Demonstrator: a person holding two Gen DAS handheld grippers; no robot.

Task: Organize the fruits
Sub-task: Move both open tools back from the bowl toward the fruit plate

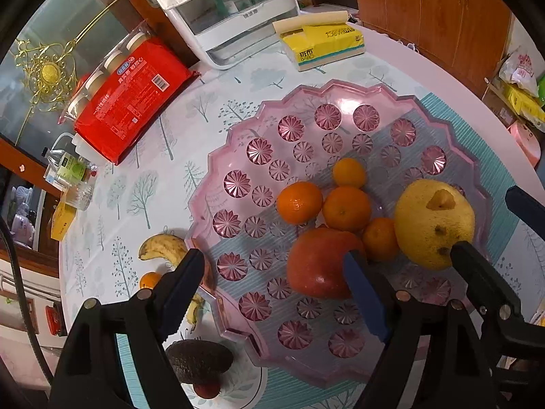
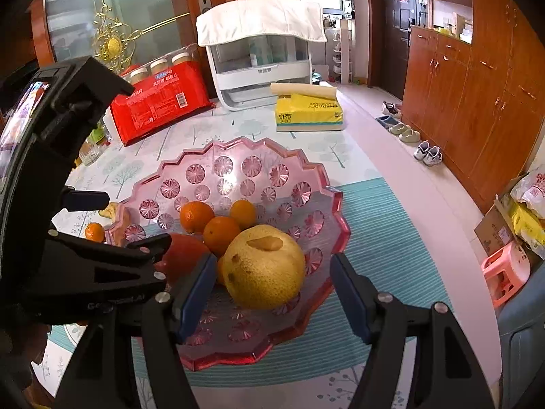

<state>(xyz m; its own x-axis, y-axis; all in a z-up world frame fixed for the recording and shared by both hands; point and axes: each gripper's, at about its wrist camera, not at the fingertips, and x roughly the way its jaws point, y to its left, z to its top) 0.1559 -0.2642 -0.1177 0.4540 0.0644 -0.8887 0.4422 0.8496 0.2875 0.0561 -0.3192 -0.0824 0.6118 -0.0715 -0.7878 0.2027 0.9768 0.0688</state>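
A pink scalloped fruit tray (image 1: pixel 238 156) (image 2: pixel 327 211) holds several small oranges (image 1: pixel 346 207) (image 2: pixel 221 231), a red apple (image 1: pixel 316 266) (image 2: pixel 185 252) and a large yellow pear-like fruit (image 1: pixel 432 221) (image 2: pixel 265 266). Left of the tray on the table lie a banana (image 1: pixel 161 247), one small orange (image 1: pixel 150 279) (image 2: pixel 94 231) and a dark avocado (image 1: pixel 199 361) over a small red fruit (image 1: pixel 206 389). My left gripper (image 1: pixel 276 289) is open and empty over the tray's near-left rim, next to the apple. My right gripper (image 2: pixel 274 283) is open, its fingers on either side of the yellow fruit without touching it.
At the back of the table stand a red pack of cups (image 1: pixel 133 99) (image 2: pixel 160 105), a white appliance with a cloth cover (image 1: pixel 235 10) (image 2: pixel 262 64) and a yellow tissue pack (image 1: pixel 327 47) (image 2: pixel 308 112). Small bottles and a glass (image 1: pixel 73 177) sit at the left edge. A floor with shoes (image 2: pixel 427 153) lies to the right.
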